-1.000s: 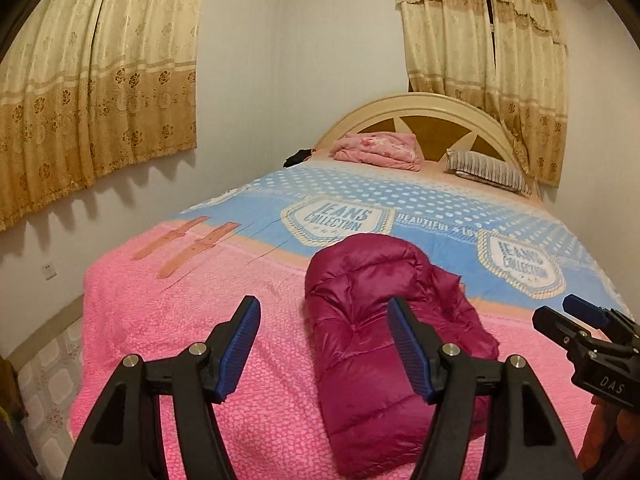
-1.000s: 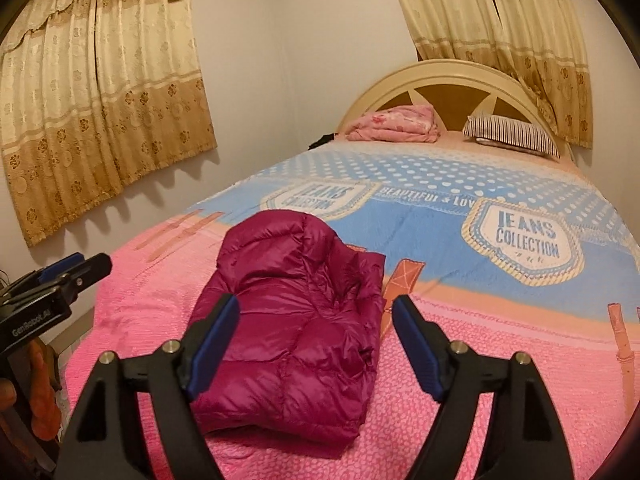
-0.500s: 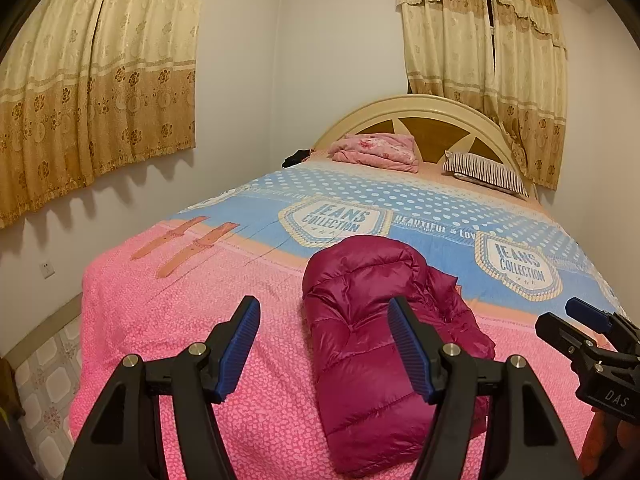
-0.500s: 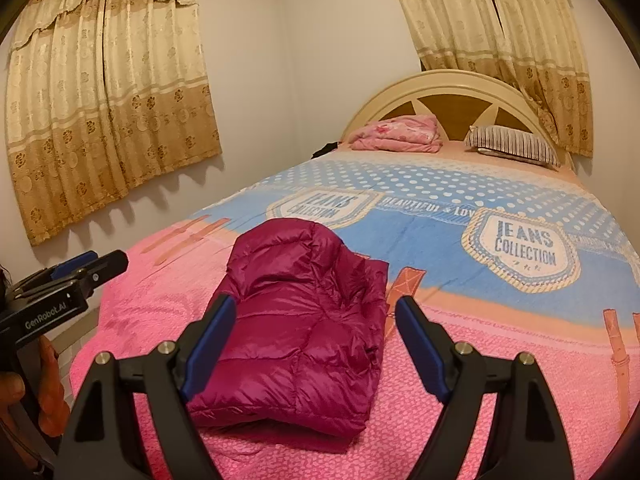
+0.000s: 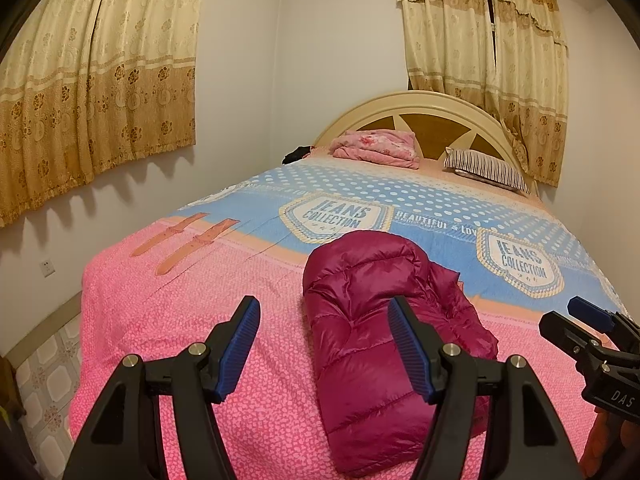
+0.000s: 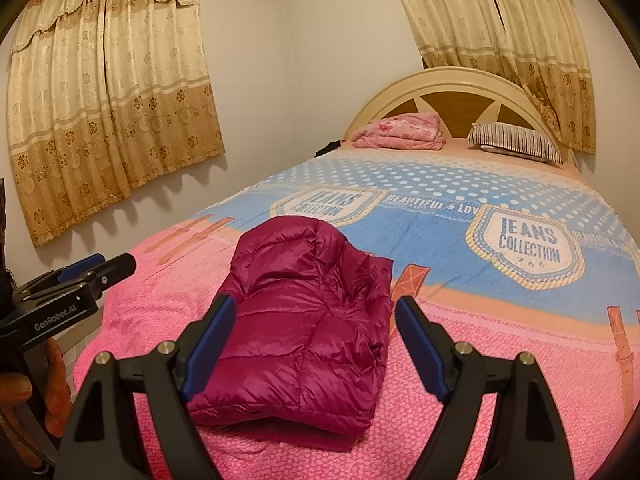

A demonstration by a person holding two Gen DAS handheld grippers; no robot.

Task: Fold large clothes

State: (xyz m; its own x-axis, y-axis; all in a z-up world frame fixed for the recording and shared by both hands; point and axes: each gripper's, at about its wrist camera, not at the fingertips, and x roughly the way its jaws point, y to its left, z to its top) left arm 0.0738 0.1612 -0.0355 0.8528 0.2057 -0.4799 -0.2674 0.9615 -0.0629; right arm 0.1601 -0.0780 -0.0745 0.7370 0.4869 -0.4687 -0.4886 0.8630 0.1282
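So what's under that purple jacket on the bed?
The folded jacket lies on the pink end of the bedspread. Whether anything is tucked beneath it cannot be seen; the jacket covers that patch.

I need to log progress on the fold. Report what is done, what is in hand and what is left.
Done: the magenta puffer jacket lies folded into a compact bundle on the pink end of the bedspread. In hand: nothing; the left gripper and the right gripper both hang open above the bed, clear of the jacket. Left: no other unfolded garment shows, so the fold looks finished.

Even, warm indoor light, soft curtain shadows, sharp focus, fisheye-bent dark corners.
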